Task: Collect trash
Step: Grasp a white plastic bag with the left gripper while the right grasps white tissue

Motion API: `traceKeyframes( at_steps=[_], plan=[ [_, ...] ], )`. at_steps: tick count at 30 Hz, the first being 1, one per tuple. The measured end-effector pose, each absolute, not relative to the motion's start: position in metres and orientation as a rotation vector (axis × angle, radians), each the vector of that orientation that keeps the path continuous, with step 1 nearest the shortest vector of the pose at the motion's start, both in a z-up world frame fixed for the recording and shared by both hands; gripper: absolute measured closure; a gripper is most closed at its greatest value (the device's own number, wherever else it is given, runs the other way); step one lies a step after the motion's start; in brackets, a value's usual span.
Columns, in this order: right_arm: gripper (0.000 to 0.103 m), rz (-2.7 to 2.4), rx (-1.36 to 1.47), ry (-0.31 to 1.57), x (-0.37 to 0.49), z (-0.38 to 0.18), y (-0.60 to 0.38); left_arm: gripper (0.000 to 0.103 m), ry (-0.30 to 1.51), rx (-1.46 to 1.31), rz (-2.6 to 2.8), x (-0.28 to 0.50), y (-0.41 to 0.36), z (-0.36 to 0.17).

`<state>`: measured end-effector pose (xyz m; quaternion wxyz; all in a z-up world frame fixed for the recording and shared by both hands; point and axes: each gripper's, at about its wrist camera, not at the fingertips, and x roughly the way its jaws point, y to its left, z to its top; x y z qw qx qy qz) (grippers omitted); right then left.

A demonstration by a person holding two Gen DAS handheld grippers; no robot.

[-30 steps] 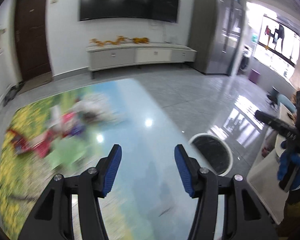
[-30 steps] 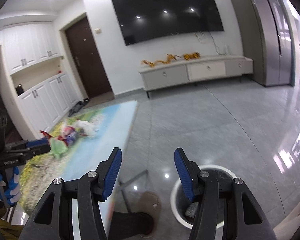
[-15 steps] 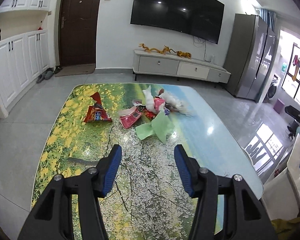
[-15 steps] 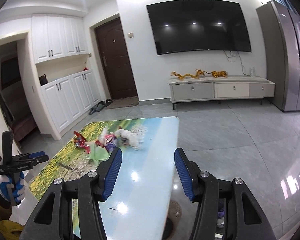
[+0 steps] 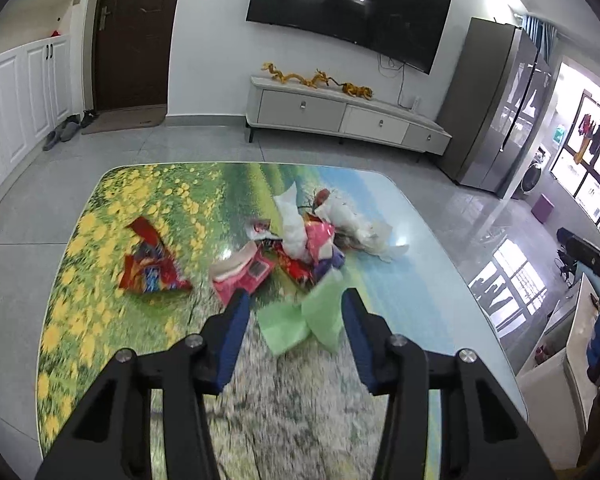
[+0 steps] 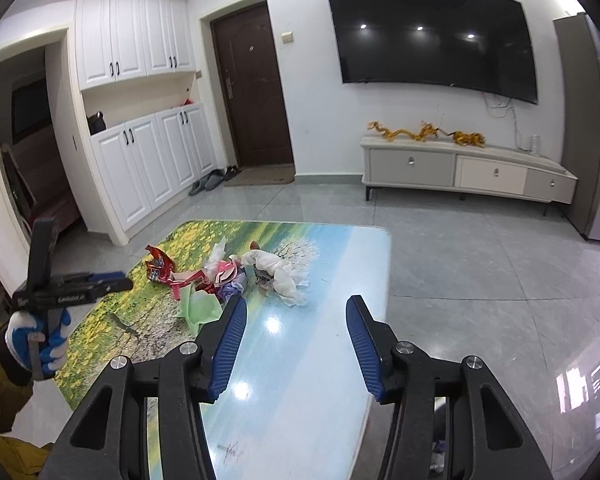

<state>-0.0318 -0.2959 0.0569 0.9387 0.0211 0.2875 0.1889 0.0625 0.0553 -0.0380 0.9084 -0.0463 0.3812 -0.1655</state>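
Left gripper (image 5: 294, 308) hangs above the near half of the glossy table with the printed flower-meadow landscape top (image 5: 100, 280), blue-padded jaws spread apart, nothing between them. Straight ahead of the fingers, just past the tips, lies a crumpled pale green plastic sheet (image 5: 300, 320) flat on the table; not touching it as far as I can tell, frame is motion-blurred. Trash is clustered mid-table: beyond the green sheet a pink box-like wrapper (image 5: 246, 272), a red and purple mix of wrappers (image 5: 300, 268), a bright pink foil piece (image 5: 318, 240), and crumpled white tissue paper (image 5: 352, 220) at the far right of the pile. A red and blue snack bag (image 5: 150, 270) sits alone to the left, apart from the pile. Right gripper (image 6: 294, 320) is over the near right part of the table, the sky-blue part of the print, jaws also wide apart and empty, well short of the pile. From the right wrist view the left gripper shows at far left, held in a blue and white gloved hand (image 6: 36, 340). Against the far wall: a low white TV cabinet (image 5: 340, 116), a dark wall-mounted TV (image 5: 348, 12).
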Motion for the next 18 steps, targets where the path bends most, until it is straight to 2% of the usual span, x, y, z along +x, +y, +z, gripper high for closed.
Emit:
traceKeyframes(
  at_steps=[11, 18],
  plan=[
    [0.054, 0.480, 0.000, 0.697, 0.076, 0.011, -0.247, 0.059, 0.898, -0.099, -0.375, 0.170, 0.023, -0.083],
    [0.056, 0.501, -0.002, 0.766, 0.126, -0.020, -0.224, 0.074, 0.938, -0.151, -0.396, 0.200, 0.024, -0.103]
  ],
)
